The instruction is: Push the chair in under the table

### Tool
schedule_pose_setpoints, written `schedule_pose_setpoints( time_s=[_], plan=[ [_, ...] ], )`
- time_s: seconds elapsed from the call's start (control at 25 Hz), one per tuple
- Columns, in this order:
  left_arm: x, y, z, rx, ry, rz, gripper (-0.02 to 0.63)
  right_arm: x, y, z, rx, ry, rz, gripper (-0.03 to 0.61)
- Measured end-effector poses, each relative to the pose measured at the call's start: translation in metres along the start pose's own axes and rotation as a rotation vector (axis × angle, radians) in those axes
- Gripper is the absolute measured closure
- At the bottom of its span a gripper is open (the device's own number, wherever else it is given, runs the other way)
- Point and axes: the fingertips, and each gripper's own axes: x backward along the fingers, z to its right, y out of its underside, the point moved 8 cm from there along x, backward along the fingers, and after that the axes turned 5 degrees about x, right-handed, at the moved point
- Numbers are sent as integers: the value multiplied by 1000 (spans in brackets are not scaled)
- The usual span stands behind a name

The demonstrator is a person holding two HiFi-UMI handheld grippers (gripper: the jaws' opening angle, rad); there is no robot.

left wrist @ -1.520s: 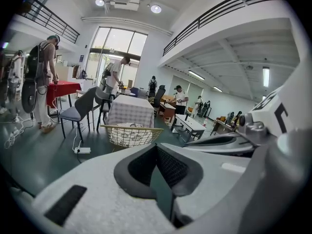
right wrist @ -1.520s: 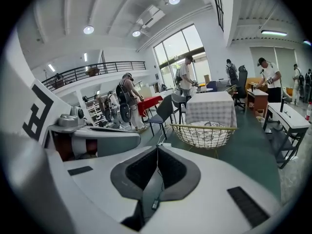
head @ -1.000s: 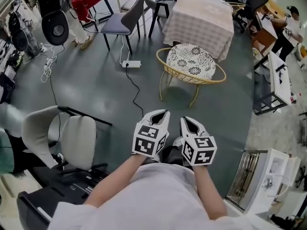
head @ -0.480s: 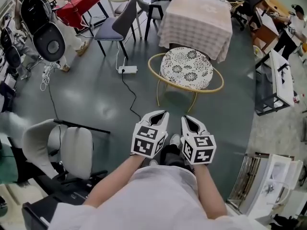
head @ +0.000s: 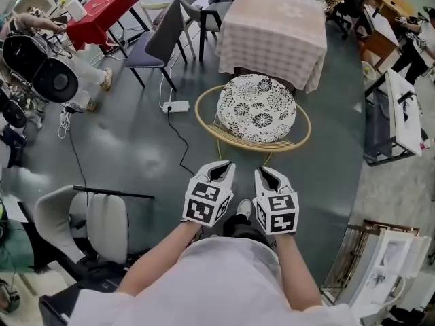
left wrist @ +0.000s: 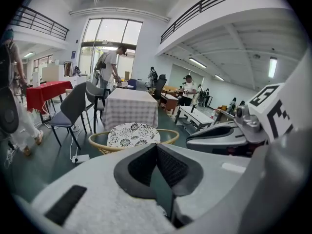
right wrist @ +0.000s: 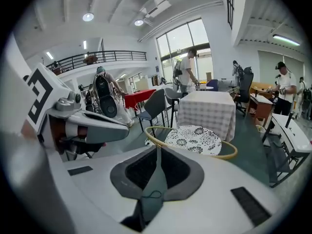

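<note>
Floor area, head view, listed left to right.

- Two black round-faced devices [head: 56, 80]: at 10 o'clock, by the left edge.
- Red-covered stand [head: 102, 9]: 11 o'clock, far corner.
- White padded office chair [head: 102, 226]: 8 o'clock of the tools, well apart from them.
- Grey side chair [head: 158, 43]: 11 o'clock. A white power strip [head: 175, 106] lies on the floor just below it.
- Left tool [head: 221, 166]: jaws pressed together, tip aimed at 12 o'clock, marker cube facing up.
- Chair [head: 257, 109]: round rattan frame, black-and-white flowered seat pad. It stands at 12 o'clock of both tools, near them but not touching. The whole seat is out in front of the table, its far rim close to the cloth's hem. It shows beyond the tips in the left gripper view [left wrist: 132, 134].
- Table [head: 275, 32]: draped in checked cloth, at 12 o'clock beyond the chair.
- Right tool [head: 266, 172]: jaws together, just beside the left tool and parallel to it.
- White bench [head: 401, 111]: 3 o'clock, at the right edge.
</note>
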Motion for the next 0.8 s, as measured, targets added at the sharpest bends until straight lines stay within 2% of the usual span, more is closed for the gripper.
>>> schedule_pose_setpoints(
  time_s=[0.24,0.44,0.64,0.76,0.8],
  plan=[
    [-40,-20,1,-160,-18,-34,607,-22,-5,30,178,-38,-65,574],
    [-59,-14,-20,-378,-19,-144,606,-36,-6,38,370,-63,-116,572],
    [-71,-11,-46,-604,27,-256,498,-53,-2,38,539,-82,-168,565],
    [-80,-9,-59,-719,59,-316,454,-63,5,35,642,-104,-223,486],
    [-84,-9,-62,-765,69,-337,448,-67,6,34,675,-106,-239,485]
  ],
)
